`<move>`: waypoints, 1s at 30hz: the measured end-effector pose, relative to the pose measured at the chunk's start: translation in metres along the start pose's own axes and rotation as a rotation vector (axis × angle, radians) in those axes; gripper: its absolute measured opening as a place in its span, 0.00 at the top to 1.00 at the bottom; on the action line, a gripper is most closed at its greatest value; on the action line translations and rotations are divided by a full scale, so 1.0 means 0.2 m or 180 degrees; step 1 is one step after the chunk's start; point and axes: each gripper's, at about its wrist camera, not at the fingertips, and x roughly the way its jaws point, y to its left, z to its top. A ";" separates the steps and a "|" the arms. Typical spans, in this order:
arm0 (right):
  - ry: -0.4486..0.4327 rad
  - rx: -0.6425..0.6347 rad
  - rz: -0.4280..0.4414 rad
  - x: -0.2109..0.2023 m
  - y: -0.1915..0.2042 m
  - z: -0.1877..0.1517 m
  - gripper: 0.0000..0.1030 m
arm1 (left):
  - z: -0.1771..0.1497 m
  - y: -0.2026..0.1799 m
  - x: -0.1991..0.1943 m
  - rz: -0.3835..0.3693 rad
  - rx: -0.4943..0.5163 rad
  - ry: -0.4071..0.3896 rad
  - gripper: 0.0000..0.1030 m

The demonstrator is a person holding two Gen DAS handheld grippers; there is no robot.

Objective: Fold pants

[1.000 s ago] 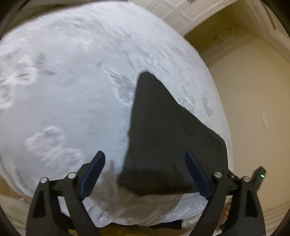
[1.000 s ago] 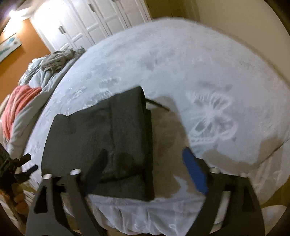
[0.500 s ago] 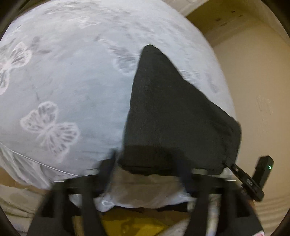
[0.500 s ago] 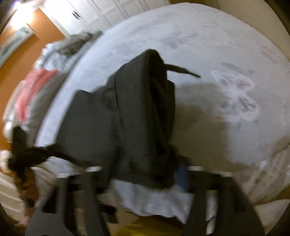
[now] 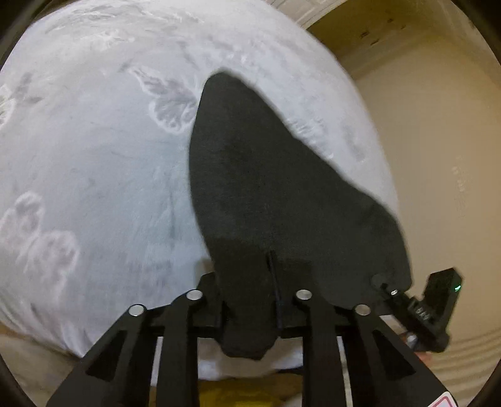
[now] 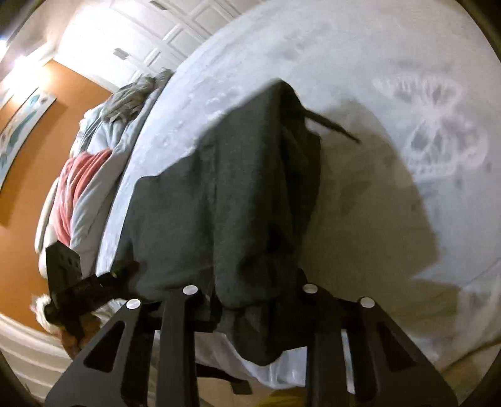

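The dark grey pants lie on the white butterfly-print bedspread with their near edge lifted. My left gripper is shut on that near edge, with cloth bunched between its jaws and hanging below. My right gripper is shut on the other near corner of the pants, where thick folded layers and a drawstring show. Each gripper appears in the other's view, the right gripper at the left wrist view's lower right and the left gripper at the right wrist view's lower left.
The bed's near edge runs just under both grippers. A pile of bedding with a pink blanket and grey cloth sits at the bed's far left. White closet doors, an orange wall and a beige wall surround the bed.
Both grippers went from open over the near edge of the pants to shut on it. The gripped edge has risen off the bedspread and the cloth bunches in the jaws.
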 end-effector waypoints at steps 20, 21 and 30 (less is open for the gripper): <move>-0.0170 -0.0461 -0.0067 -0.30 0.24 -0.18 0.76 | -0.15 -0.21 -0.30 0.0007 0.0330 -0.0155 0.89; -0.0202 -0.0508 -0.0045 -0.35 0.27 -0.19 0.76 | -0.18 -0.27 -0.37 0.0053 0.0455 -0.0195 0.90; -0.0728 -0.0901 0.0118 -0.75 0.51 -0.22 0.76 | -0.30 -0.67 -0.71 0.0295 0.1202 -0.0673 0.90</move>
